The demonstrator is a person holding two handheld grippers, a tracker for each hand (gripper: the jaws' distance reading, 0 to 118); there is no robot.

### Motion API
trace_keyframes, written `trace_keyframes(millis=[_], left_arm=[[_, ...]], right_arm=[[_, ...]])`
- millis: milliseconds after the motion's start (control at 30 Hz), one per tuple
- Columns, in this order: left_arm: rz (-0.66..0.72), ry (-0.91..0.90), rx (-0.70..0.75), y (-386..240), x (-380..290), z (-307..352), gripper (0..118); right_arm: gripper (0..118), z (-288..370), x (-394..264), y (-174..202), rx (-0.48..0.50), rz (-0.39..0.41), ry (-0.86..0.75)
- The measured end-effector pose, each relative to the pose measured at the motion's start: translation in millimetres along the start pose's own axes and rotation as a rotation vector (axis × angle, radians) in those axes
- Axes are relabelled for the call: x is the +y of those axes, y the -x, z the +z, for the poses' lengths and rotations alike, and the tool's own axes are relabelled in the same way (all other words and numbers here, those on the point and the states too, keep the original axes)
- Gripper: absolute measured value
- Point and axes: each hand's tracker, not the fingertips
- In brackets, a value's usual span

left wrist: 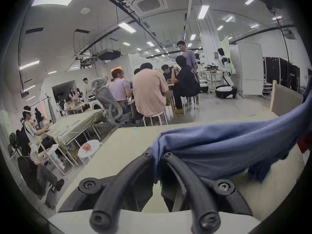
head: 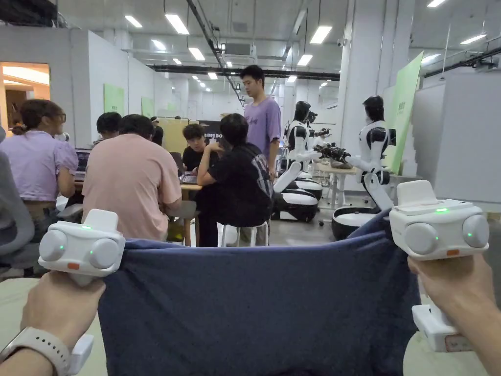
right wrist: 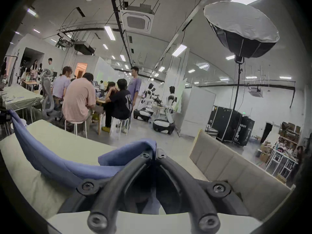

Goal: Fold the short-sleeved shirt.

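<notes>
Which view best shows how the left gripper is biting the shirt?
Left gripper view: the left gripper has both jaws closed on a bunched corner of the shirt. Head view shows its white housing at the shirt's edge; right gripper view shows the shirt stretching away.

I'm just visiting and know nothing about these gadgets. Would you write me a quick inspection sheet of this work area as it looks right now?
Surface: pale cream table, bare where visible.
Job's things: dark blue fabric shirt, held up and stretched between both grippers.
Clutter: nothing seen on the table.
Grippers: left gripper and right gripper, jaws shut on the shirt's edge.
Cables: nothing seen near the table.
Surroundings: people seated around a wooden table, white humanoid robots, black softbox lamp.
</notes>
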Motion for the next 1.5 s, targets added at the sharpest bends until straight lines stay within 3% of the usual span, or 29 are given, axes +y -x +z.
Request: trace_keyframes(millis=[267, 467, 567, 700, 733, 767, 833, 867, 1000, 1067, 1100, 1133, 1167, 1200, 1233, 1300, 1367, 1467, 1500], left_arm=[[-0.018, 0.186, -0.116, -5, -155, 67, 4], [0.021, 0.392, -0.148, 1, -283, 85, 4], [0.037, 0.454, -0.158, 9, -323, 89, 4], [0.060, 0.403, -0.175, 12, -338, 101, 8], [0.070, 0.384, -0.176, 11, -337, 105, 21], [0.072, 0.372, -0.179, 11, -334, 109, 38], [0.059, 0.292, -0.204, 5, -324, 123, 82], [0.045, 0.243, -0.208, 0, -321, 129, 92], [0.039, 0.183, -0.264, -35, -302, 157, 96], [0.038, 0.165, -0.275, -49, -301, 166, 83], [0.039, 0.160, -0.278, -55, -300, 171, 68], [0.034, 0.160, -0.282, -63, -301, 178, 35], [0.018, 0.165, -0.285, -67, -302, 182, 12], [0.004, 0.171, -0.289, -68, -304, 183, 0], [0.000, 0.175, -0.289, -67, -305, 183, 0], [0.043, 0.201, -0.287, -46, -306, 175, 0], [0.102, 0.249, -0.253, -18, -305, 162, 0], [0.162, 0.292, -0.193, 31, -305, 146, 0], [0.166, 0.296, -0.207, 42, -306, 143, 5]], right_arm=[[2, 71, -169, 20, 0.097, -0.005, 0.266], [2, 108, -309, 51, 0.218, 0.127, 0.516], [2, 122, -349, 57, 0.248, 0.135, 0.603], [3, 139, -369, 56, 0.257, 0.117, 0.611], [8, 142, -368, 56, 0.291, 0.076, 0.595], [25, 144, -367, 57, 0.301, 0.063, 0.609], [96, 150, -358, 58, 0.292, 0.067, 0.631], [107, 159, -352, 62, 0.293, 0.048, 0.565], [106, 182, -327, 88, 0.332, -0.036, 0.480], [106, 185, -323, 101, 0.322, -0.041, 0.476], [105, 187, -324, 108, 0.313, -0.045, 0.472], [92, 190, -324, 112, 0.315, -0.053, 0.471], [69, 194, -325, 116, 0.336, -0.074, 0.465], [33, 194, -324, 119, 0.334, -0.085, 0.459], [0, 195, -324, 125, 0.316, -0.073, 0.457], [0, 200, -322, 128, 0.299, -0.022, 0.430], [0, 199, -321, 123, 0.371, -0.080, 0.439], [0, 203, -318, 115, 0.326, -0.069, 0.411], [0, 203, -317, 112, 0.330, -0.080, 0.409]])
